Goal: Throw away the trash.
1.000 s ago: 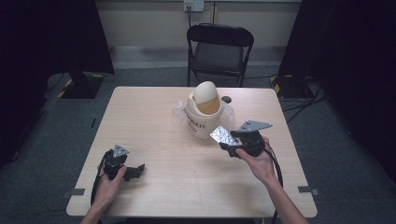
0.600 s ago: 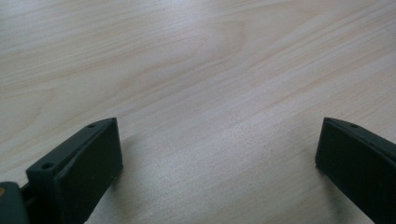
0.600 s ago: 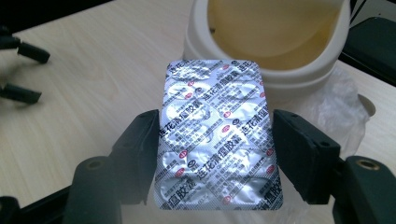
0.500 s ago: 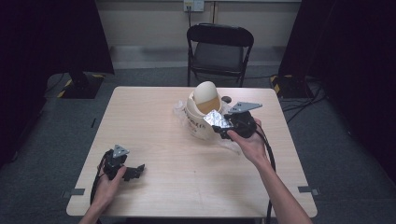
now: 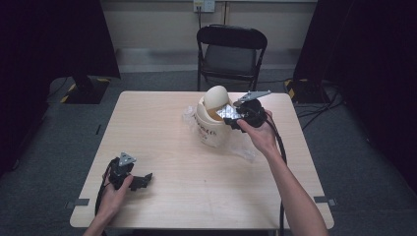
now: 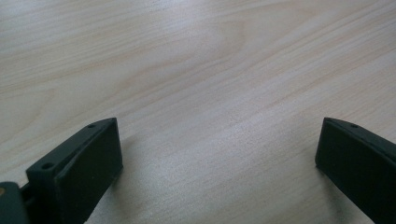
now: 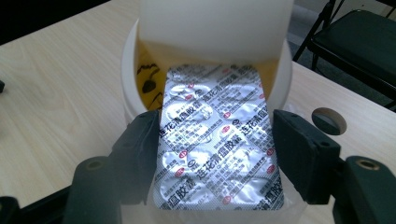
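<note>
Tabletop [image 5: 162, 128] is carrying 1 small cream bin [image 5: 211, 132] with a swing lid [image 5: 216, 96], standing right of centre toward the far edge, with clear plastic film [image 5: 241, 147] lying around its base. A folding chair [image 5: 231, 49] is standing beyond the far edge.

Right hand-held gripper [image 5: 231, 115] is holding 1 silver blister pack [image 5: 227, 111] at the bin's mouth. In the right gripper view the blister pack [image 7: 217, 140] is lying between the 2 jaws, its edges pressed by both, its far end reaching over the rim [image 7: 128, 70] into the yellow-lined interior, with the lid [image 7: 215, 23] tipped back above it. Jaws are closed on the pack.

Left hand-held gripper [image 5: 140, 181] is resting near the front left corner of the tabletop, well apart from the bin. In the left gripper view its jaws are standing wide apart over bare wood, holding nothing.

Judgement, risks:
1. The pack is wide relative to the opening; if released tilted, it could be catching on the rim or lid and sliding back out.
2. The lid appears free to swing; it may be closing on the pack.
3. The bin looks light; pushing forward could be shifting or tipping it, with the left hand-held gripper not bracing it.
</note>
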`<state>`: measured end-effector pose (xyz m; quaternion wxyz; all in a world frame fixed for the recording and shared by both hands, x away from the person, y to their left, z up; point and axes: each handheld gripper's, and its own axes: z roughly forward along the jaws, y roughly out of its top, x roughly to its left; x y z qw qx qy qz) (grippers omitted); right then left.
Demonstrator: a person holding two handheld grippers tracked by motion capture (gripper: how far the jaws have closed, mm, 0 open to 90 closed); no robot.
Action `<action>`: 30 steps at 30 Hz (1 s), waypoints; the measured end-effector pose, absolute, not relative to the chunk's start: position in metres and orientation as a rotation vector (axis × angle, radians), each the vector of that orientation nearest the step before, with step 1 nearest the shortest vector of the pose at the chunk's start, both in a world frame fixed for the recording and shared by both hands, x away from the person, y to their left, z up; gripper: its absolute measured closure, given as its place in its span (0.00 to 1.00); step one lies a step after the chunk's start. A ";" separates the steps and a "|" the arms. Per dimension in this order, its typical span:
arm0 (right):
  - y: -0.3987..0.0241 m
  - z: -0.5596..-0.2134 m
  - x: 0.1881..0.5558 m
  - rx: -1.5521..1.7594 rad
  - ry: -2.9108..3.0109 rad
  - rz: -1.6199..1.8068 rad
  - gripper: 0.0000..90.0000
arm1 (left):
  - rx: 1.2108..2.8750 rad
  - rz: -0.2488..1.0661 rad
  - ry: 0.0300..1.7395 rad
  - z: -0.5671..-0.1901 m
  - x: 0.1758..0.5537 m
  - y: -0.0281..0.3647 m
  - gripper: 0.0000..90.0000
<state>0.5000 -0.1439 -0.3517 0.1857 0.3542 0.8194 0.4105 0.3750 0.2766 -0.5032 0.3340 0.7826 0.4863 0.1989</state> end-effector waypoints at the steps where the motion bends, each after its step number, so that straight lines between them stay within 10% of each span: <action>1: -0.144 -0.351 0.502 1.005 2.315 1.154 0.38 | 2.043 0.519 1.269 -0.503 0.375 0.277 0.00; 30: -0.111 -0.359 0.526 1.012 2.343 1.175 0.38 | 2.043 0.520 1.269 -0.503 0.375 0.277 0.00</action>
